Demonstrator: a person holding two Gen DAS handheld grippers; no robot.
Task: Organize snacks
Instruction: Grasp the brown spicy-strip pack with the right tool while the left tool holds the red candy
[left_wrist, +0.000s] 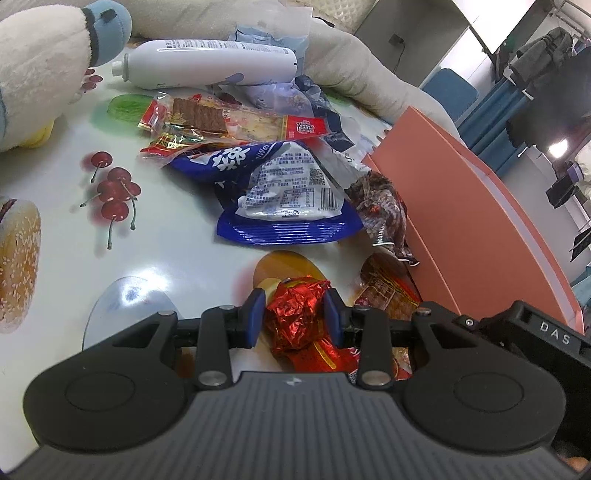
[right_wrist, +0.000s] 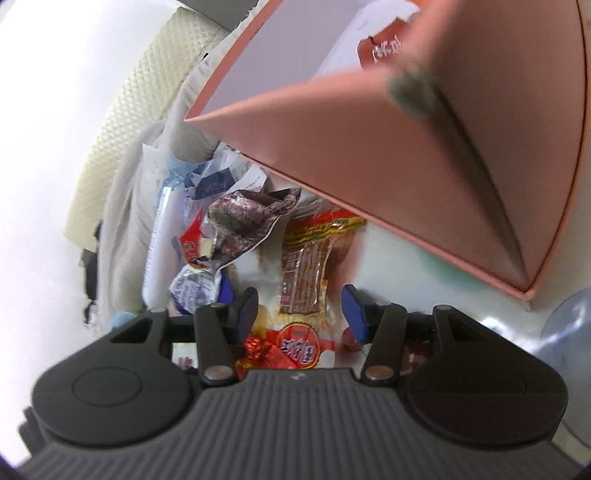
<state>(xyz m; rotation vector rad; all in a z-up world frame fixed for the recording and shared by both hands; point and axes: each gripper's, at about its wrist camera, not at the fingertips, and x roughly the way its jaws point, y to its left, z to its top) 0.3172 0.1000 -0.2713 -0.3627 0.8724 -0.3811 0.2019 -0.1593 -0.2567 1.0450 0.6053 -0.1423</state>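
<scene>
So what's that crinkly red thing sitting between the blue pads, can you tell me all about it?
It is a red foil snack wrapper, shiny and heavily crumpled, with a gold-printed flat end trailing back toward the camera. It sits between the left gripper's two blue pads, which press its sides, so it looks pinched. Its bottom is hidden, so I cannot tell whether it is lifted off the fruit-printed tablecloth. The pink box stands to its right.

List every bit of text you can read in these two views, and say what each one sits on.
"DAS": on the black housing beside the left claw.
"Wei", partly cut off: on the blue snack bag.
Fine print and barcode on that bag's white panel: too small to read.
White bottle lettering: too small.
Red seals on the clear snack packs: Chinese characters, blurred.
</scene>
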